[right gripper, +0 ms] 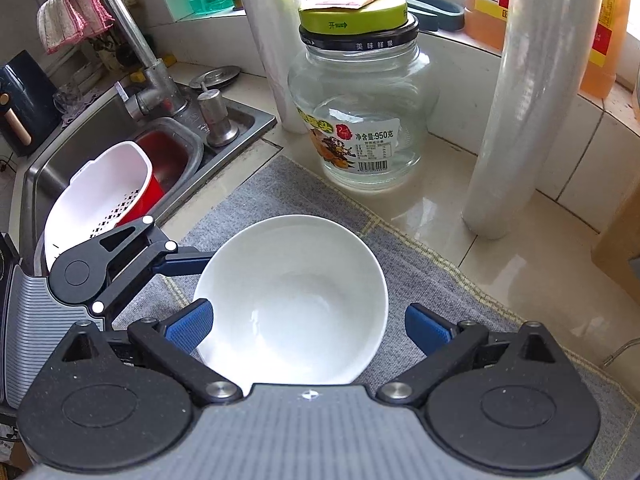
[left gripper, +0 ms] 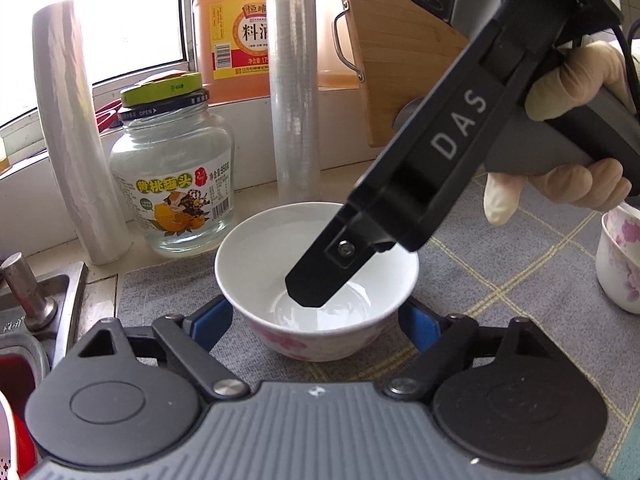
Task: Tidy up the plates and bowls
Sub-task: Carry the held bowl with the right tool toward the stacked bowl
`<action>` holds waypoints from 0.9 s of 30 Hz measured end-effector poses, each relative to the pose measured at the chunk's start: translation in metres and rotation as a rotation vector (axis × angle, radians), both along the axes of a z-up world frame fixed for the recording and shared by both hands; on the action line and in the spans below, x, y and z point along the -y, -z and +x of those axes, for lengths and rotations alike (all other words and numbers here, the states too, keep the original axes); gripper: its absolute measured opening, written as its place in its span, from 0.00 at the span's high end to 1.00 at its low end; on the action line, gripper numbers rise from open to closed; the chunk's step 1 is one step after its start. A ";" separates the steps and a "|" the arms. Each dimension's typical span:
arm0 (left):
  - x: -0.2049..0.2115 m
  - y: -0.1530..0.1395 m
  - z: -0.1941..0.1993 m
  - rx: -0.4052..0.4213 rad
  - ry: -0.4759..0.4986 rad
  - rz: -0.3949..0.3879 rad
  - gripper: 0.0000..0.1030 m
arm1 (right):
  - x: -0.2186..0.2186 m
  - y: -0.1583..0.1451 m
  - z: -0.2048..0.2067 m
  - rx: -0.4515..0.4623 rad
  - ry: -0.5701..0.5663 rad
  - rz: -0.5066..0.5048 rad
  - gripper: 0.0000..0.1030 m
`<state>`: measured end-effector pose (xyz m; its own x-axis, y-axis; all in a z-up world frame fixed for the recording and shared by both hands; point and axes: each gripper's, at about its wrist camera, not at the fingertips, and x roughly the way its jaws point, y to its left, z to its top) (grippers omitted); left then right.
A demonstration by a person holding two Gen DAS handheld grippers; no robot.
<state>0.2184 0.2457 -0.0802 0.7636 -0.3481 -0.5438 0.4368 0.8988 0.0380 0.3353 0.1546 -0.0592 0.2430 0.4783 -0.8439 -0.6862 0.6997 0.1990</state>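
Squarely between the two grippers, the white bowl [left gripper: 316,280] with its pink flower print sits upright on the grey checked mat [right gripper: 420,264] near the bench's sink end. The left gripper [left gripper: 316,320] has its blue pads against the bowl's outer wall on either side, so its jaws look closed on the bowl. The right gripper [right gripper: 308,328] stands with jaws open, one finger dipping inside the bowl and the other outside, holding nothing. A good lift likely calls for a firm, level squeeze low on the wall, rising straight up so the glazed side does not slip. Room is tight behind: the glass jar [right gripper: 360,112] and two film rolls [right gripper: 516,112] stand close, the sink [right gripper: 60,160] drops away on one side, and a flowered cup [left gripper: 620,264] waits opposite.
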 end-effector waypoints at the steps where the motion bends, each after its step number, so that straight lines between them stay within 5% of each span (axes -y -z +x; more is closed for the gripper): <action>1: 0.000 0.000 0.000 0.001 -0.001 0.000 0.14 | -0.001 0.000 0.000 -0.001 -0.005 0.001 0.00; 27: 0.003 -0.006 -0.010 0.002 0.024 0.033 0.14 | -0.006 -0.007 -0.007 -0.013 -0.039 0.048 0.00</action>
<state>0.2084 0.2430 -0.0738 0.7562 -0.3486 -0.5538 0.4585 0.8860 0.0683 0.3278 0.1601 -0.0524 0.2122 0.5268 -0.8231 -0.7097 0.6621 0.2408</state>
